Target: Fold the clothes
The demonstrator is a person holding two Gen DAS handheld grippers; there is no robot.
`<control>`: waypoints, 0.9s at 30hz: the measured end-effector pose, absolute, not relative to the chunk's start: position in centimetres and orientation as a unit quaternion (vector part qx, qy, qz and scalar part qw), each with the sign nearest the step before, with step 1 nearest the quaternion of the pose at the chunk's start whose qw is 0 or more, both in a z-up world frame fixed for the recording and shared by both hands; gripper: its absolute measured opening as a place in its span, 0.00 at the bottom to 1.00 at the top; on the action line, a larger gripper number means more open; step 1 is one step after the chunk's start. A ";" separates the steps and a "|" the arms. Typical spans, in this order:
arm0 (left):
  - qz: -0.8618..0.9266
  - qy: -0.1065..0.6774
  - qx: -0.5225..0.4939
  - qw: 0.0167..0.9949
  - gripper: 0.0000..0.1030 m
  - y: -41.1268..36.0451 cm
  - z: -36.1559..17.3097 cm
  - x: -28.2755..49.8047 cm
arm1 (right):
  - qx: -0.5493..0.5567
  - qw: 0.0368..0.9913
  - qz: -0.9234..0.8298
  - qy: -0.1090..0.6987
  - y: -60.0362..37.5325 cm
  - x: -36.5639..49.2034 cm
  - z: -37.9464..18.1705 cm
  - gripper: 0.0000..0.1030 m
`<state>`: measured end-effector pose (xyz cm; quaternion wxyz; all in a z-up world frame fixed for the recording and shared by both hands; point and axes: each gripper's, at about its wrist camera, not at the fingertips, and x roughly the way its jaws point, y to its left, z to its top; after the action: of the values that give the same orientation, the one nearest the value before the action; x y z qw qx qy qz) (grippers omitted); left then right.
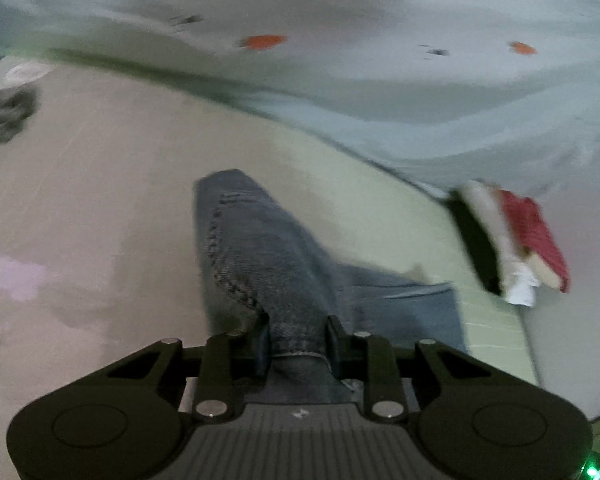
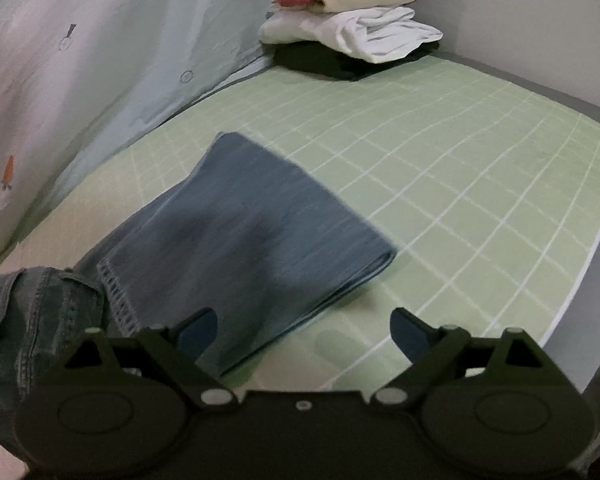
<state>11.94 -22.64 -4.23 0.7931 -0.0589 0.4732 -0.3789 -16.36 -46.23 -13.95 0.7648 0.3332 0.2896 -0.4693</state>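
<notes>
Garment: we find a pair of blue denim jeans (image 2: 260, 240) lying partly folded on the pale green grid-lined mat (image 2: 460, 184), with one end, showing hem stitching, raised off the surface at the left of the right wrist view.
Left gripper (image 1: 298, 340): its fingers are clamped on a bunched edge of the denim, which runs forward from between the pads and hangs clear of the mat.
Right gripper (image 2: 304, 328): its fingers stand wide apart with nothing between them, hovering just above the near edge of the folded part.
Step in hand: we judge this to be the carrying of the gripped end over the folded body for a further fold.
How to do it well: we would keep the grip firm and lift only enough for the cloth to clear; the free gripper could pin the folded layers near the crease line so they do not drag.
Alignment: we advise laying the end square on the edges beneath.
Risk: the layers may slide apart if pulled sideways.
Surroundings: a stack of folded clothes, red on top, white below (image 2: 352, 20), sits at the far corner of the mat, well apart from the work.
</notes>
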 end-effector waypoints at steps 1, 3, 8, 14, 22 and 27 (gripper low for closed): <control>-0.389 0.468 -0.056 0.792 0.27 -23.6 -3.8 11.2 | 0.331 0.767 -0.468 0.290 -46.6 -16.8 -13.9 0.91; -0.408 0.457 -0.051 0.789 0.27 -25.6 -3.1 9.8 | 0.327 0.771 -0.464 0.290 -47.3 -17.6 -13.9 0.91; -0.456 0.462 -0.020 0.761 0.26 -32.8 -4.4 6.7 | 0.330 0.773 -0.461 0.286 -49.2 -20.5 -13.9 0.91; -0.479 0.471 0.027 0.740 0.38 -39.9 -7.4 2.2 | 0.342 0.770 -0.467 0.269 -51.8 -23.9 -13.8 0.91; -0.437 0.403 0.050 0.803 0.77 -35.5 -4.9 1.6 | 0.447 0.798 -0.358 0.187 -55.0 -21.7 -13.5 0.90; -0.358 0.416 0.013 0.836 0.81 -30.8 -4.6 4.5 | 0.464 0.827 -0.260 0.180 -55.0 -15.9 -13.3 0.89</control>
<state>4.46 -30.79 -4.62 0.8358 0.0131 0.4158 -0.3582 -15.88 -55.05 -13.30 0.8274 0.4643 0.1800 -0.2598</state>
